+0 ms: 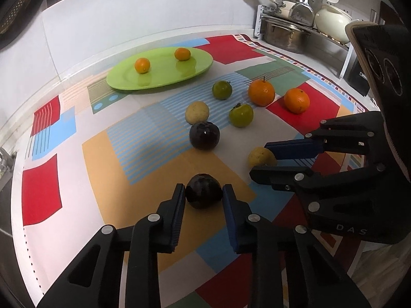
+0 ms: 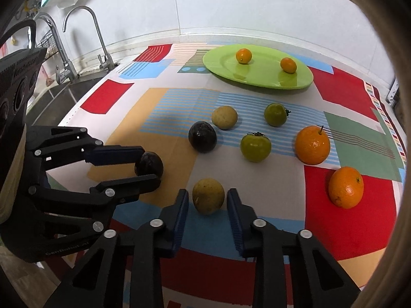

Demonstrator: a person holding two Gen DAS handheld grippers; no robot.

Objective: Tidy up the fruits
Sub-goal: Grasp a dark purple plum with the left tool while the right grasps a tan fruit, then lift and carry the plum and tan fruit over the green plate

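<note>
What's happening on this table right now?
A person is sorting fruit with two handheld tools. The left tool brackets a dark purple fruit on the tablecloth, jaws open around it. The right tool likewise straddles a yellowish fruit, not yet clamped. Two small oranges already sit on the green plate. Still loose on the cloth: another dark fruit, another yellowish one, two green fruits and two large oranges.

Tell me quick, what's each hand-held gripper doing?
Left hand-held gripper: open around a dark fruit, not gripping.
Right hand-held gripper: open around a yellow fruit, not gripping.
</note>
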